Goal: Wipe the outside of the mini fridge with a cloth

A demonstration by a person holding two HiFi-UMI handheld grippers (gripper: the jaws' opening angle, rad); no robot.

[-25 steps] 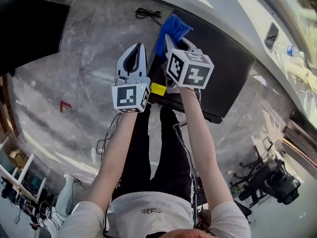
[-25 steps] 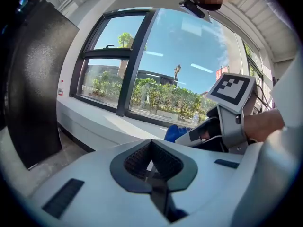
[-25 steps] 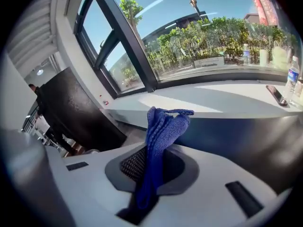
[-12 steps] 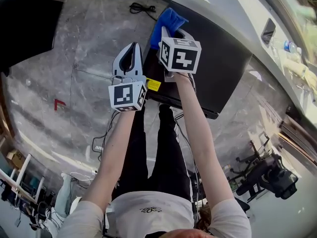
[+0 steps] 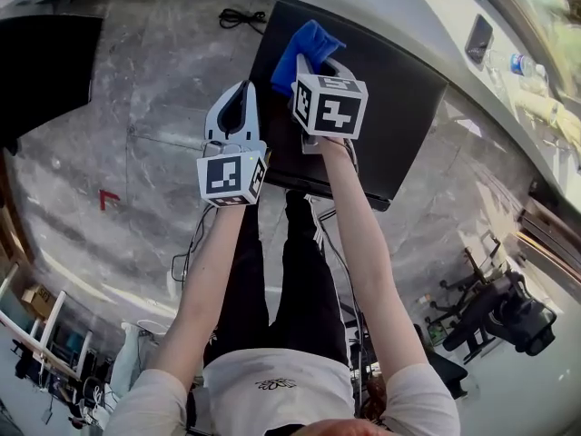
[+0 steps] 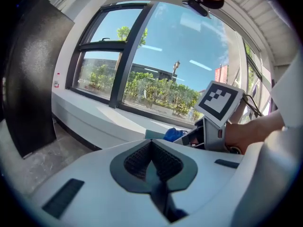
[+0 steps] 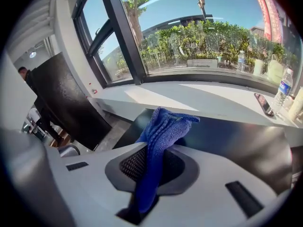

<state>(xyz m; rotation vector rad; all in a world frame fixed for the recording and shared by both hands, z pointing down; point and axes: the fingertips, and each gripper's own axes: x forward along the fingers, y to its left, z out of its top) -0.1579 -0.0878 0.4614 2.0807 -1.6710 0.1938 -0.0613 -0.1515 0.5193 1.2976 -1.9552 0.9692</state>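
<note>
Well left of the mini fridge (image 5: 390, 98), a large dark panel (image 5: 45, 62) fills the corner of the head view. A red mark (image 5: 107, 196) sits on the stone floor between the two. A black cable (image 5: 241, 16) lies on the floor just beyond the fridge's far left corner.

Next comes our left gripper (image 5: 240, 94), beside the fridge's left edge and seemingly over the floor, not the lid. In its own view the jaws of the left gripper (image 6: 151, 143) meet with nothing between them. It is idle.

Our right gripper (image 5: 318, 66) hangs over the fridge's top near that far left corner. Its jaws are clamped on the blue cloth (image 5: 307, 45), and in the right gripper view the cloth (image 7: 161, 126) runs up through the pads. Its loose end stands free ahead of them, with the dark fridge top (image 7: 227, 136) beyond. We cannot tell whether the cloth touches the surface; it looks slightly clear of it.

We judge the wipe of the top to be just at its start, with the sides not yet done. The next move calls for lowering the right gripper until the loose end lies flat on the lid. We then drag it rightward across the top without letting the grip slacken.

Right of the fridge, the window ledge carries a bottle (image 7: 284, 91).
</note>
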